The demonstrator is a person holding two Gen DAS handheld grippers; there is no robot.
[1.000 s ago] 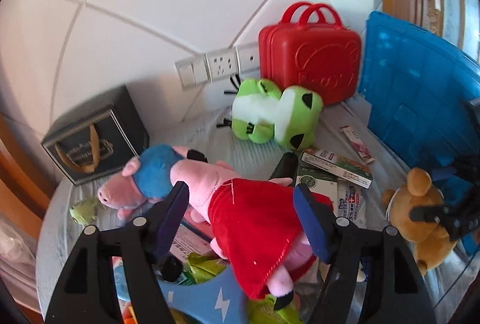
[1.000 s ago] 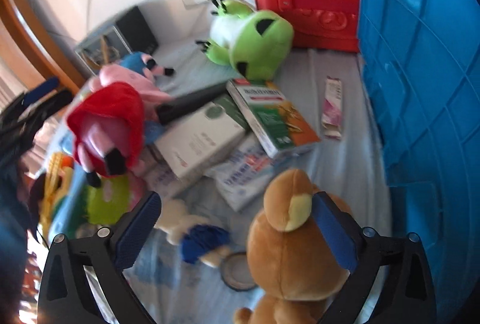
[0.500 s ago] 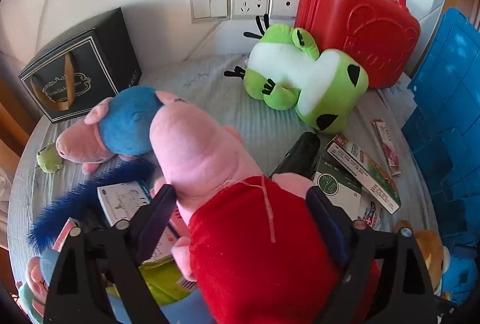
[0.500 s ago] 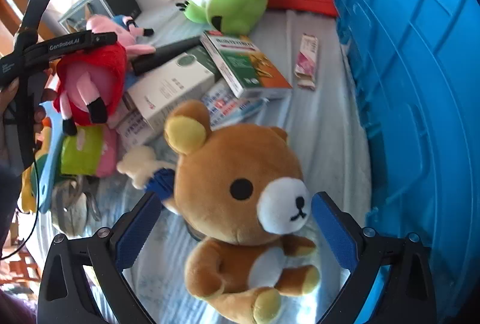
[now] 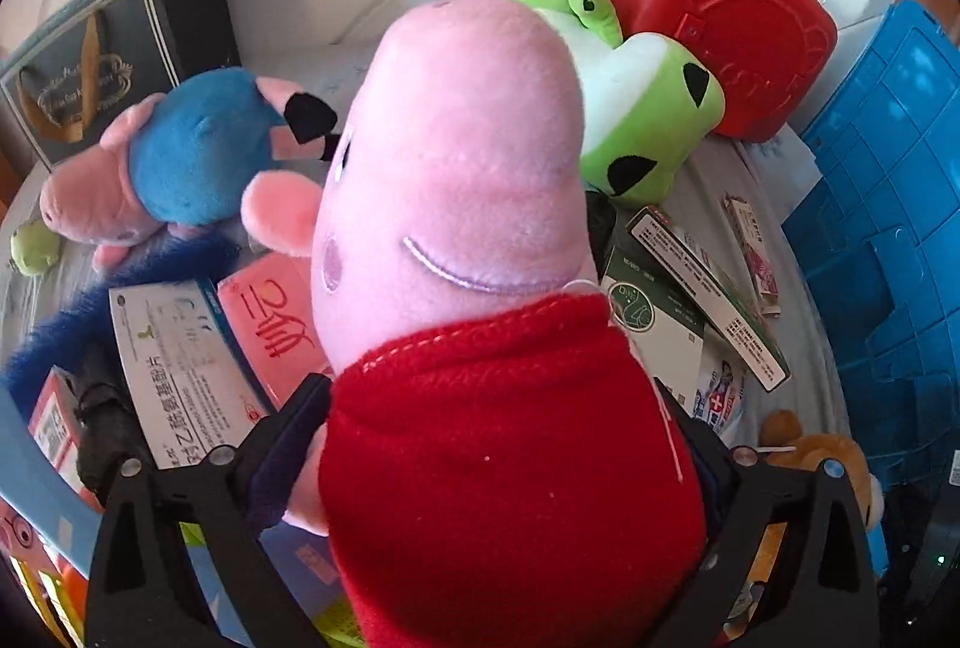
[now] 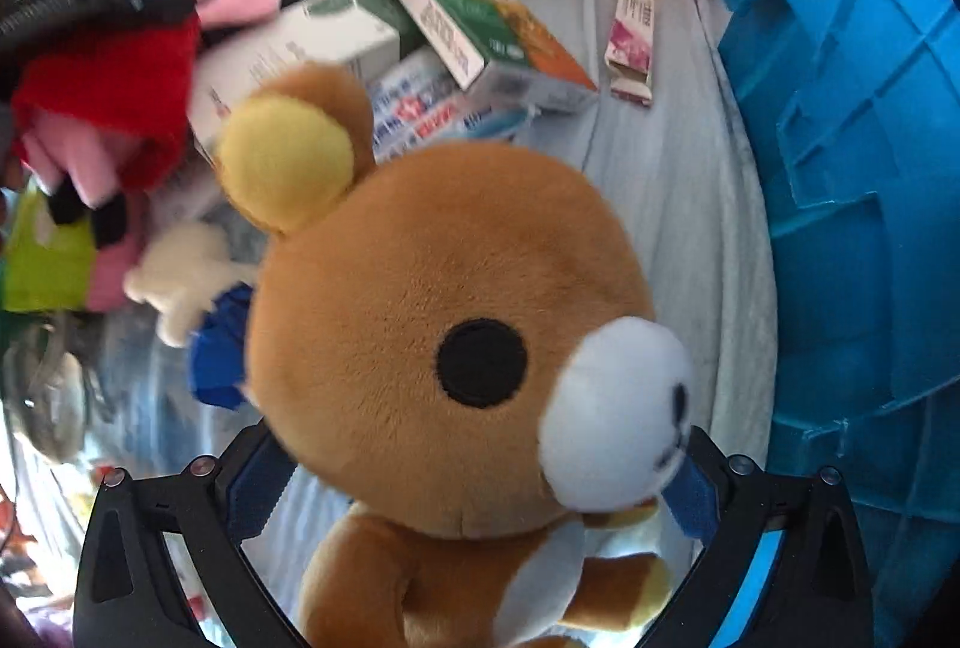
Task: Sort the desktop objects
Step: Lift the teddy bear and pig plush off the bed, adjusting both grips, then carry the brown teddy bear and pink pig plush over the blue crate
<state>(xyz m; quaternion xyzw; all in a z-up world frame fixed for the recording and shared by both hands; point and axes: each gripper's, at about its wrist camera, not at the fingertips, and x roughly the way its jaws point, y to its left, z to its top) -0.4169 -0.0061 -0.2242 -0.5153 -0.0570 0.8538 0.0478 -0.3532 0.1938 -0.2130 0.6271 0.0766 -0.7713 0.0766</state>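
We see the blue crate (image 6: pixel 852 156) filling the 3 o'clock side of the right wrist view. The red case (image 5: pixel 714 6) stands at 1 o'clock in the left wrist view, against the wall.

The pink pig plush in a red dress (image 5: pixel 480 288) sits between the fingers of the left gripper (image 5: pixel 492 444). Its jaws are opening and already stand very wide; we cannot tell if the pads touch the dress.

The brown bear plush (image 6: pixel 456 348) lies between the wide jaws of the right gripper (image 6: pixel 474 486); the pads look apart from its head.

The green plush (image 5: pixel 636 102) lies at 1 o'clock, the medicine boxes (image 5: pixel 702 288) at 3 o'clock.
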